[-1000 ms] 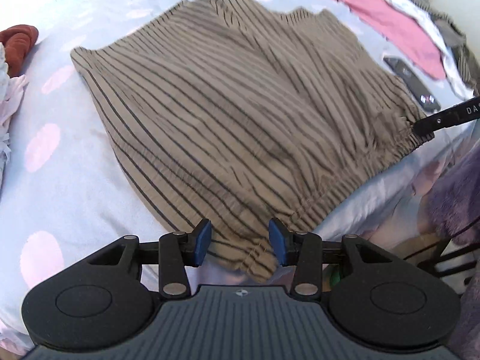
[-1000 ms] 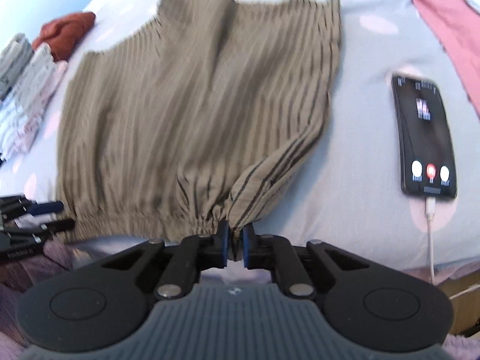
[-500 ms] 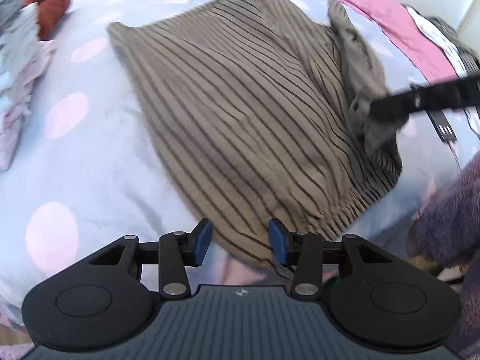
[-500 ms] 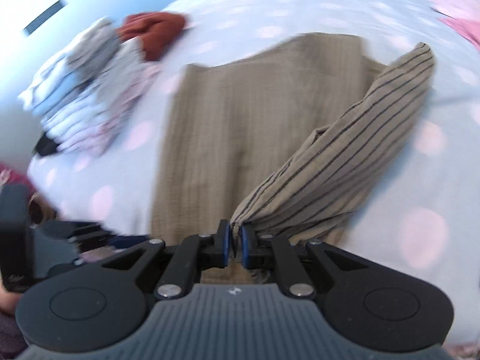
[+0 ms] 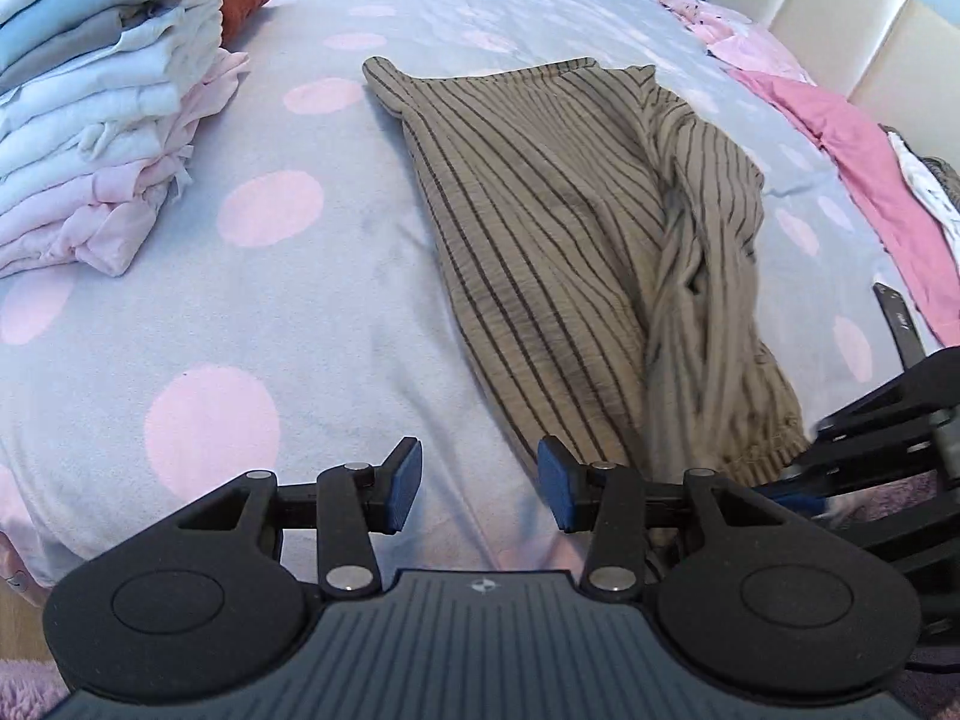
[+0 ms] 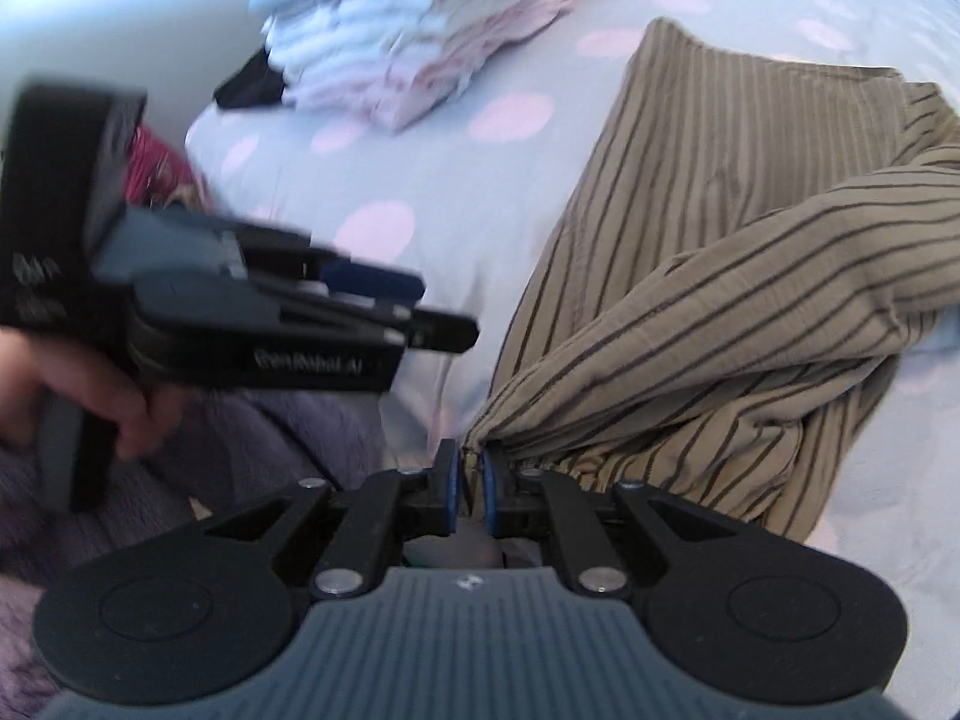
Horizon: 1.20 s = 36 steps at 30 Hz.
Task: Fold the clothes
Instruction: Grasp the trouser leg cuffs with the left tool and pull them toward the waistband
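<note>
Striped cloth is pinched in the right gripper, shown only by the right view. Left gripper gapes empty; its view adds pink clothes.

Blurred by motion in the right wrist view: folded stack and left claw, its lettering unreadable; cut off at the left wrist view's right edge: right claw, pink garment; hidden under the folded-over flap: part of the striped garment.

Crinkled matt striped cloth garment, soft matt dotted bedsheet, matt black plastic tool
</note>
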Available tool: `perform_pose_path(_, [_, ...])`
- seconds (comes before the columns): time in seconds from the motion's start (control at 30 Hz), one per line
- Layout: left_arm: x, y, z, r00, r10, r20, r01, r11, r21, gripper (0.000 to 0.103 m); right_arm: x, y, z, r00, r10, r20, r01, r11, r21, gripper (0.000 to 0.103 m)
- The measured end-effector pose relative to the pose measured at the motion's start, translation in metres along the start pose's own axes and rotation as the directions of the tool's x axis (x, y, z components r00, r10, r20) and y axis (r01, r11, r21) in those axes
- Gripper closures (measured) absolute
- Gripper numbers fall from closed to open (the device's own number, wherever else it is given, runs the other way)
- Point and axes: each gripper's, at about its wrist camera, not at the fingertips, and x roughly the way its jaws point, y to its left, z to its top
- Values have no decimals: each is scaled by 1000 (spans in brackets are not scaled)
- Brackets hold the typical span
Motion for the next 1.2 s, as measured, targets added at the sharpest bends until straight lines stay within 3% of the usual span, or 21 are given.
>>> perform_pose_path(0.13, [0, -1, 0, 999, -39, -1, 39, 999, 7, 62, 12, 2, -5, 999, -39, -13, 38, 998, -49, 92])
perform_pose_path(0.23, [-2, -4, -1, 998, -68, -5, 68, 998, 12, 60, 13, 5, -9, 999, -32, -12, 31, 996, -87, 81])
perform_pose_path(0.27, [-3, -5, -2, 997, -76, -5, 76, 997, 12, 59, 10, 6, -10, 1000, -28, -10, 27, 995, -98, 72])
perform_pose_path(0.4, [-8, -5, -5, 993, -119, -7, 119, 993, -16, 57, -4, 11, -14, 998, -52, 33, 57, 985, -160, 62])
perform_pose_path(0.6, [-6, -5, -11, 973, -229, -20, 224, 966, -125, 48, -30, 7, -34, 990, -105, 92, 123, 966, -226, 56])
perform_pose_path(0.83, [23, -11, -15, 955, -280, -95, 253, 940, -227, 49, -42, 1, -64, 976, -178, 122, 208, 932, -297, 56])
perform_pose_path(0.97, [40, -6, -15, 946, -295, -132, 249, 925, -286, 53, -45, 1, -77, 961, -229, 157, 271, 895, -353, 52])
perform_pose_path(1.0, [43, -6, -15, 944, -299, -139, 250, 924, -289, 60, -46, 0, -79, 957, -241, 162, 284, 891, -355, 52])
perform_pose_path(1.03, [46, -7, -15, 942, -303, -146, 253, 924, -287, 70, -47, -2, -80, 954, -249, 166, 293, 891, -347, 52])
perform_pose_path(1.1, [49, -8, -16, 938, -312, -154, 261, 923, -282, 78, -51, -8, -79, 950, -259, 174, 302, 901, -310, 52])
perform_pose_path(1.2, [52, -12, -16, 941, -299, -162, 252, 933, -258, 84, -60, -22, -68, 944, -272, 186, 309, 927, -210, 52])
